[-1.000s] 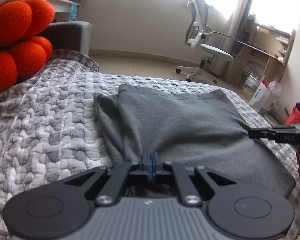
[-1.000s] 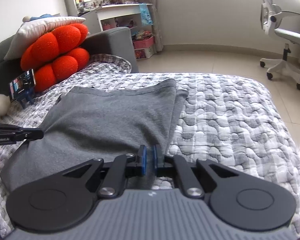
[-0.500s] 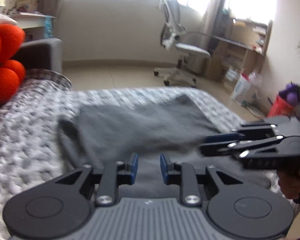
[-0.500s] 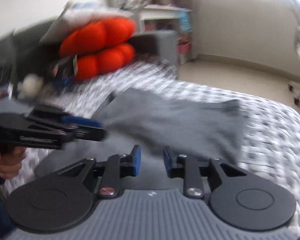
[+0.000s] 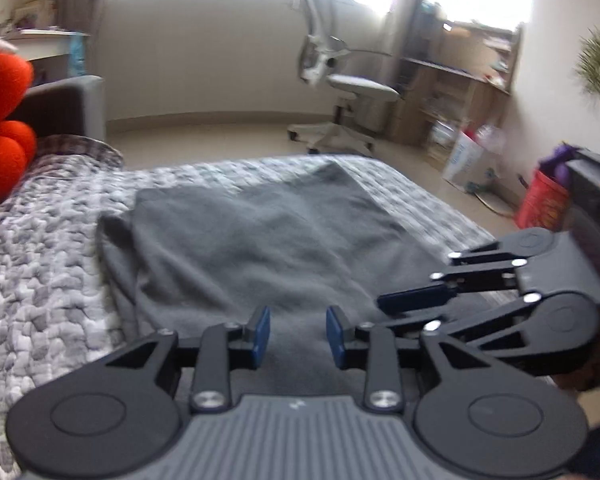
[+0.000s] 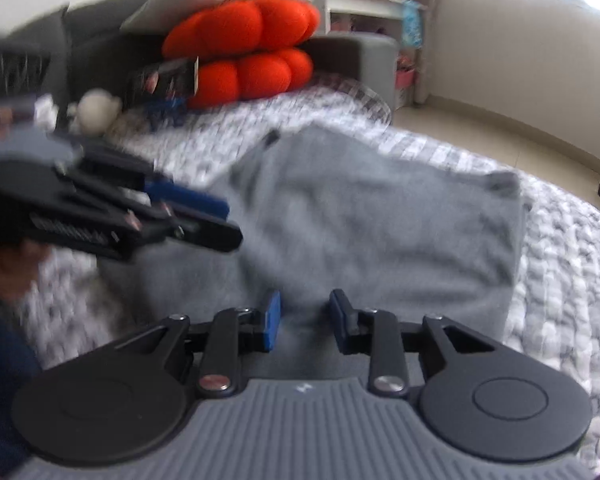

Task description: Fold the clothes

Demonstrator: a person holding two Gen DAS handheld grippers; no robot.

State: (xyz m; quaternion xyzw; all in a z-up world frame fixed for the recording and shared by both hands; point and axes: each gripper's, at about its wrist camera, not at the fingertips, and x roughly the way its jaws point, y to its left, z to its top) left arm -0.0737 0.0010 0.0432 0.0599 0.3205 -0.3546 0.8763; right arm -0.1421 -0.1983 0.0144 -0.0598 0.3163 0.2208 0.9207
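Observation:
A folded grey garment [image 5: 252, 240] lies flat on the quilted bed [image 5: 40, 264], also seen as the grey garment [image 6: 364, 232] in the right wrist view. My left gripper [image 5: 298, 336] hovers open over the garment's near edge, nothing between its blue pads. My right gripper [image 6: 305, 324] is open too, above the near part of the garment, holding nothing. In the left wrist view the right gripper [image 5: 420, 308] comes in from the right close beside my left one. The left gripper [image 6: 204, 216] shows at the left of the right wrist view, held by a hand.
Orange round cushions [image 6: 244, 52] and a white pillow sit at the bed's head by a grey armrest [image 5: 64, 104]. A phone on a stand [image 6: 164, 80] and a small plush are near them. A white office chair [image 5: 340, 88], a desk with shelves and a red bag [image 5: 544, 204] stand on the floor beyond.
Both grippers were shut on the garment's near edge one second ago; they have let go, opened wide and drawn close together above the cloth. The garment now lies folded and flat.

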